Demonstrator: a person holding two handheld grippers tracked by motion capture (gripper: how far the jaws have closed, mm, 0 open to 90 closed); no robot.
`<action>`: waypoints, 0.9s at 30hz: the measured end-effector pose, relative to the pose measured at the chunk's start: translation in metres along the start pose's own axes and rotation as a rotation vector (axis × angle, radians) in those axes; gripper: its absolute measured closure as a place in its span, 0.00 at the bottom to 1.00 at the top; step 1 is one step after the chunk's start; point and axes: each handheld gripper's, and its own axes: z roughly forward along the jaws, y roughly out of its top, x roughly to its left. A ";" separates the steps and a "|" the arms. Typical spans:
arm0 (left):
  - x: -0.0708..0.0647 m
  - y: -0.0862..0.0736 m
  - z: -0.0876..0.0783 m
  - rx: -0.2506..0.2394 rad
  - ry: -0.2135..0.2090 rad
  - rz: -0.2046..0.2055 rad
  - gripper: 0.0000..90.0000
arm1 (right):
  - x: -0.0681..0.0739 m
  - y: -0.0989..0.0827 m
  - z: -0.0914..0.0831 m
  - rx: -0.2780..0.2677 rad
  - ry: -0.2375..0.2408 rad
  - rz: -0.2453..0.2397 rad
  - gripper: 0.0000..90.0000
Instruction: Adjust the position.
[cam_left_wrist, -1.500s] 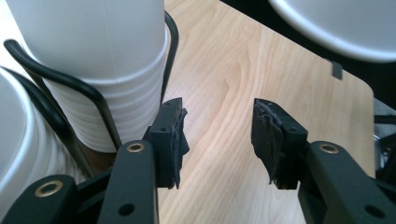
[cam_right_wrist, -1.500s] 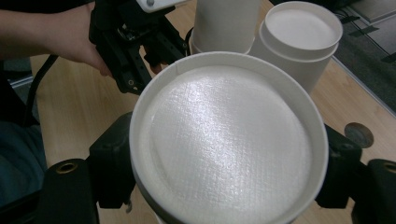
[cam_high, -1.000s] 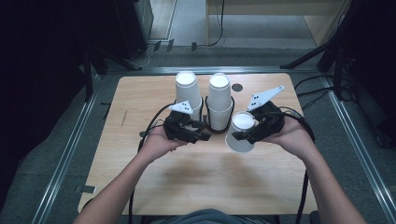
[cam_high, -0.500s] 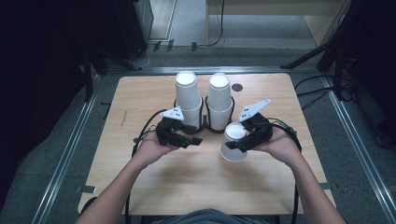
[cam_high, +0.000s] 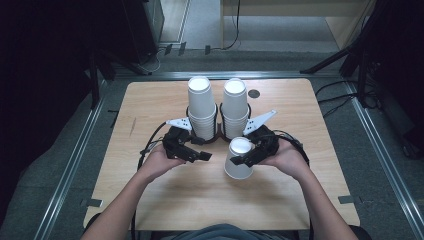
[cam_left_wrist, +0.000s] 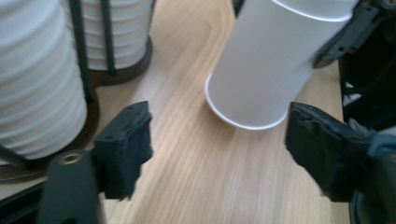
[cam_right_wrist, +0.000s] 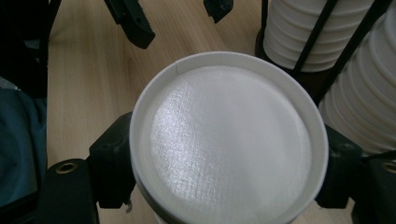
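Observation:
My right gripper (cam_high: 241, 160) is shut on a white paper cup (cam_high: 239, 162), held upside down with its base up and tilted, its rim low over the wooden table (cam_high: 150, 105). In the right gripper view the pads press both sides of the cup (cam_right_wrist: 229, 140). My left gripper (cam_high: 204, 155) is to the cup's left with its jaws apart; they have just been opening. Nothing is between them. In the left gripper view the cup (cam_left_wrist: 266, 60) is ahead of the left gripper (cam_left_wrist: 219, 149), a short way off.
Two tall stacks of white cups (cam_high: 201, 107) (cam_high: 235, 105) stand in black wire holders just behind both grippers. A small dark round disc (cam_high: 254, 93) lies at the back of the table. Bare wood stretches toward the person.
Both hands have come toward the person and down. The cup has sunk closer to the table. The left jaws stand wider apart than before.

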 end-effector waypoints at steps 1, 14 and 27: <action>-0.001 -0.001 0.000 0.017 -0.015 0.015 0.17 | 0.000 0.000 0.001 0.002 -0.003 0.000 0.26; -0.009 -0.005 0.006 0.030 -0.034 0.054 0.09 | 0.002 0.007 0.012 -0.029 0.028 -0.012 0.26; -0.020 -0.003 0.026 0.069 -0.070 0.101 0.06 | 0.010 0.022 0.016 -0.073 0.082 -0.042 0.26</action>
